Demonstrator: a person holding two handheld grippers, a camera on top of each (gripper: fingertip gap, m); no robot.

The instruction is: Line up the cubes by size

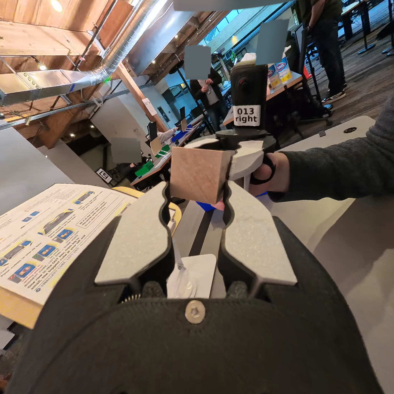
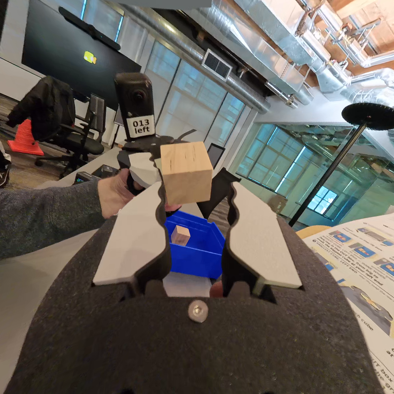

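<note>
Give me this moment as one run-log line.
stage: cube handover in air | left gripper: jaws clamp large wooden cube | right gripper: jaws open, gap at cube | blue bin: small cube inside

ceiling: wood, silver ducts (image 1: 110, 61) | wall: glass windows (image 2: 283, 162) | floor: office chair (image 2: 70, 132), orange cone (image 2: 24, 138)

Large cube (image 1: 197, 174) between left claw (image 1: 196, 191) tips, small cube (image 2: 180, 237) in bin (image 2: 198, 259) below, instruction sheet (image 2: 351, 251) right.
</note>
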